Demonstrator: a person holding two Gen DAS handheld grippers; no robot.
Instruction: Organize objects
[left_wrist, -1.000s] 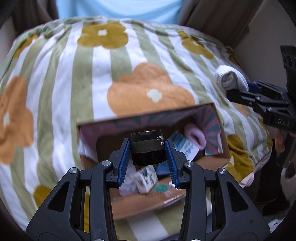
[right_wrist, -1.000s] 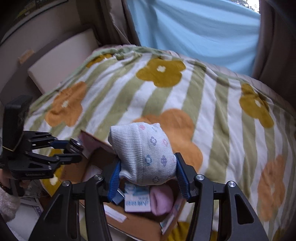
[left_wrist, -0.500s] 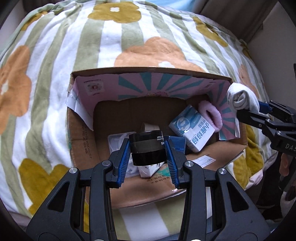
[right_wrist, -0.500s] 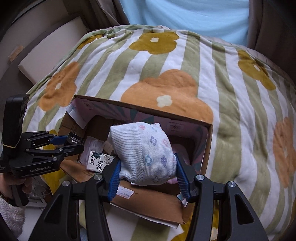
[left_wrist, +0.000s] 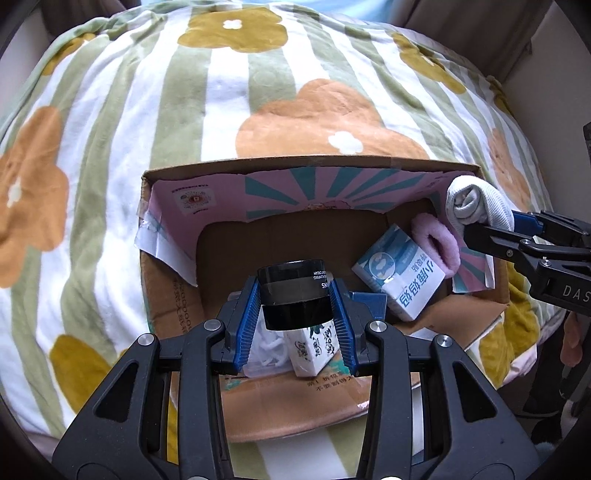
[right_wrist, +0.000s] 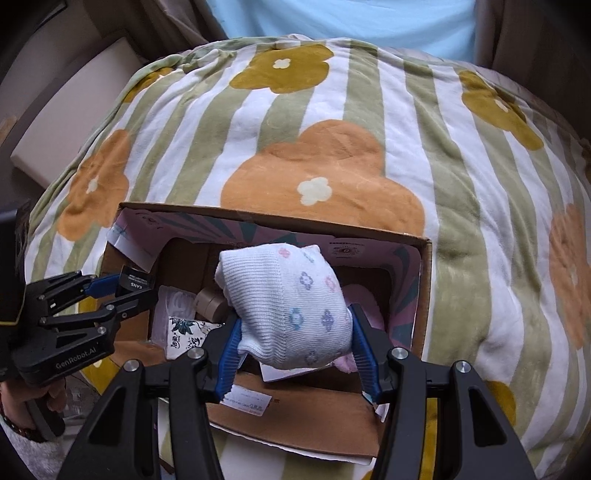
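Here, the left gripper (left_wrist: 295, 314) has its blue fingers (left_wrist: 248, 321) squeezed on a round black jar (left_wrist: 293, 295), held just above the open brown cardboard box (left_wrist: 173, 314). The right gripper (right_wrist: 295, 347) squeezes a rolled white sock with little flowers (right_wrist: 288, 302) over the same box. Down inside lie a small white carton with dark leaves (left_wrist: 314, 350), a blue and white packet (left_wrist: 400, 275) and a fuzzy pink roll (left_wrist: 436, 243). Behind the box spreads a soft striped blanket with big flowers (left_wrist: 184, 129).

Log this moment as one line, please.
left gripper: holds black jar | right gripper: holds rolled socks | both above open cardboard box
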